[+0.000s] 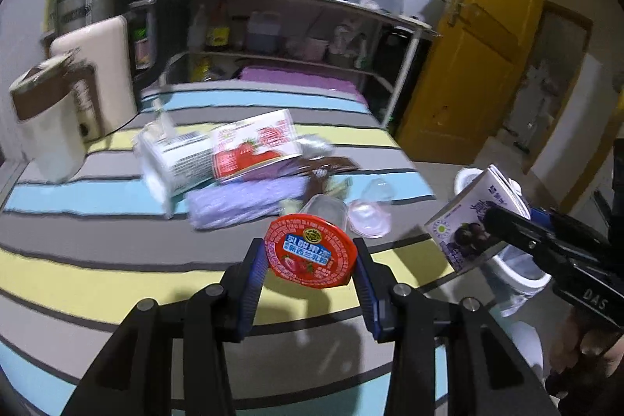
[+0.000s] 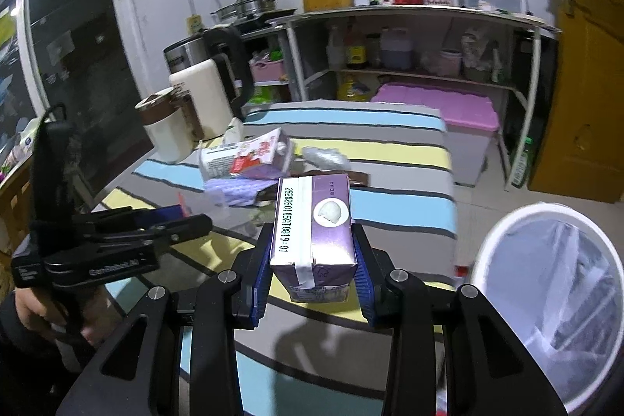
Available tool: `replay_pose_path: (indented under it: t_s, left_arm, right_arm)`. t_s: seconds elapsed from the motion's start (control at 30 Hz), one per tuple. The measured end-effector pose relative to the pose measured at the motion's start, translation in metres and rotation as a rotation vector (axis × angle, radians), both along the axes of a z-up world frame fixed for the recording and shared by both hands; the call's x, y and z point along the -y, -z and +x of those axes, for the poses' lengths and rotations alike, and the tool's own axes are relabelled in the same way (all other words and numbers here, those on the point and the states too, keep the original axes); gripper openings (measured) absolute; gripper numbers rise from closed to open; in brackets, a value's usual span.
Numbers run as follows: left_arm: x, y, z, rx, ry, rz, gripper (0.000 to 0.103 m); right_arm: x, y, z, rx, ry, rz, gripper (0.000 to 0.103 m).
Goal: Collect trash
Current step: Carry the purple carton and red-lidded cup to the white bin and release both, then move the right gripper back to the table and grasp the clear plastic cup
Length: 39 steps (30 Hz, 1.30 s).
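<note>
Black linkage arms of the left gripper (image 1: 310,260) fill the lower foreground of its own view; its blue-padded fingers (image 1: 251,271) are clenched on a red jelly cup (image 1: 311,251), foil lid facing the camera, held clear above the striped bench (image 1: 97,271). Right gripper (image 2: 312,252): fingers (image 2: 262,275) likewise clamped on a purple milk carton (image 2: 314,232), held upright with its printed date code facing the lens. Seen from the left wrist, the same carton (image 1: 474,217) hangs beyond the bench's right edge, above the white bin (image 1: 518,271). From the right wrist, the bin (image 2: 495,232), lined with a clear plastic bag, stands on the floor just right of the bench (image 2: 390,147), lower right of the carton.

Remaining items on the bench: a strawberry milk box (image 1: 255,147) lying tilted on a white tissue pack (image 1: 171,158), a lilac cloth (image 1: 245,201) in front of them, a brown wrapper (image 1: 331,166), and two clear empty cups (image 1: 368,215) just beyond the red cup.

Background: a cream kettle (image 1: 97,77) and a cream jug (image 1: 46,119) with a brown band at the far left corner; a metal shelf rack (image 2: 409,38) with bottles against the wall; a yellow door (image 1: 475,38) at right.
</note>
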State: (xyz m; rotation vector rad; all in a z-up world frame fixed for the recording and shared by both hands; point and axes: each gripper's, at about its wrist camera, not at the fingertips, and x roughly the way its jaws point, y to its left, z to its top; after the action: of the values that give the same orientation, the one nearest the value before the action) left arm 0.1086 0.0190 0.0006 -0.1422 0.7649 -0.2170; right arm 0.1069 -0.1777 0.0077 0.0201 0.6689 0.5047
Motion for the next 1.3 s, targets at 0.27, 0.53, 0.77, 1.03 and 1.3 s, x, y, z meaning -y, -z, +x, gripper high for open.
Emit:
replay_pose_path:
  t_s: [0.27,0.53,0.77,1.03,1.3]
  left_arm:
    - [0.071,-0.012,0.010,0.027,0.169,0.004,0.044]
    - [0.151,-0.006,0.028,0.007,0.350,-0.003,0.044]
    - [0.203,0.010,0.044,-0.026,0.447,-0.005,0.044]
    - [0.235,0.025,0.060,-0.057,0.492,0.011,0.045]
    - [0.233,0.025,0.063,-0.059,0.472,-0.006,0.054]
  right_arm:
    - [0.064,-0.009,-0.009,0.014,0.168,-0.003,0.038]
    - [0.136,0.000,-0.010,-0.032,0.344,-0.013,0.038]
    - [0.176,0.020,-0.009,-0.099,0.422,-0.015,0.038]
    - [0.198,0.033,-0.006,-0.140,0.457,-0.007,0.038]
    - [0.197,0.038,-0.007,-0.145,0.459,-0.015,0.052]
